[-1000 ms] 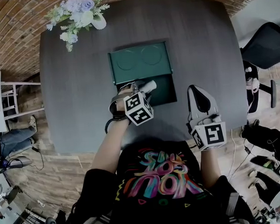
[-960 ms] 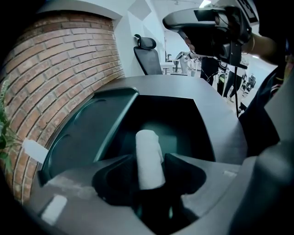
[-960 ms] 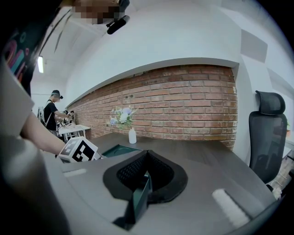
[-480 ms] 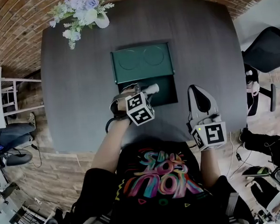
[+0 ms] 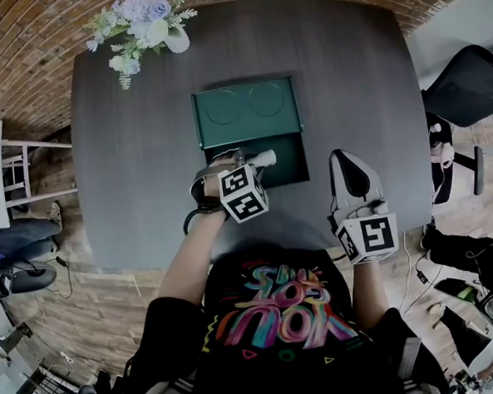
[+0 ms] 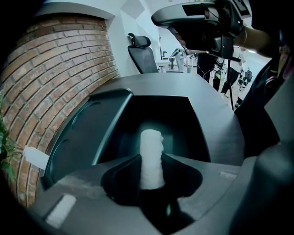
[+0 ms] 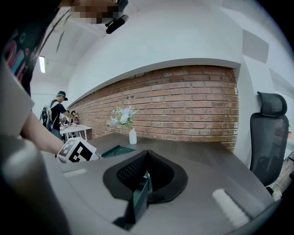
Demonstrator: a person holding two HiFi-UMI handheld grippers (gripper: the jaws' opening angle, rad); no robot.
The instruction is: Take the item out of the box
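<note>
A dark green box lies open on the table, its lid folded back toward the far side. My left gripper hovers over the box's near left part. Its jaws are closing on a white cylindrical item, which sticks out toward the right. In the left gripper view the white item stands between the black pads, which touch both its sides, above the box's dark inside. My right gripper rests near the table's front right, shut and empty.
A white vase of flowers stands at the table's far left corner. The dark table ends close in front of me. Office chairs stand to the right. A person is at a desk in the background.
The left gripper has shifted only slightly over the box, with the white item still between its jaws. The right gripper has not moved.
</note>
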